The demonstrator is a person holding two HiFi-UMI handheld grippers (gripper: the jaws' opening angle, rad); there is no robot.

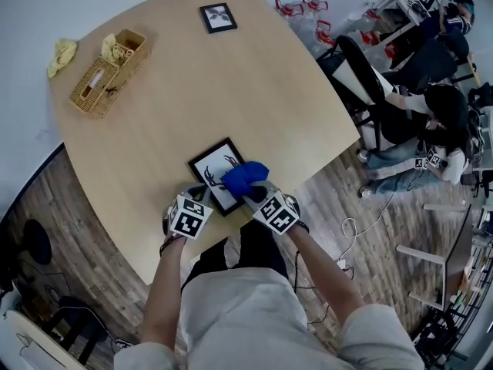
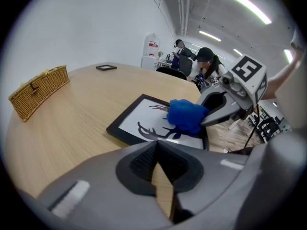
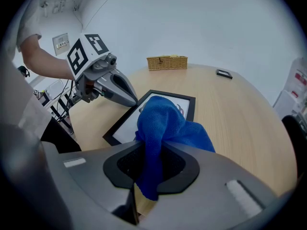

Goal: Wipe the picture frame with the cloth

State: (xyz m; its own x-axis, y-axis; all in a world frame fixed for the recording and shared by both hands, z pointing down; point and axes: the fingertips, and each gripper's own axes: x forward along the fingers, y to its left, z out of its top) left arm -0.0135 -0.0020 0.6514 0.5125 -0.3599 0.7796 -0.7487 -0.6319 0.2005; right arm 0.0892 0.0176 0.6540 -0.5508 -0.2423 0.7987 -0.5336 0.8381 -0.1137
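Head view: the left tool and right tool meet over the picture frame, which lies flat near the person's edge of the round wooden table. The blue cloth sits bunched on the frame's right part, at the right tool's tip. Far across the table stand a wicker basket and a small dark frame, well apart. Seated people and chairs show to the right, on a wood-plank floor.

Left gripper view: this tool's jaws are clenched tip to tip with nothing between them; bare table shows in the slit behind the tips. Ahead lies the frame, with the cloth on its far part and the right tool pressed into it.

Right gripper view: the jaws are clamped on a fold of the cloth, whose bulk spills forward onto the frame. The left tool's closed tip touches the frame's left border. A pale wall rises behind.
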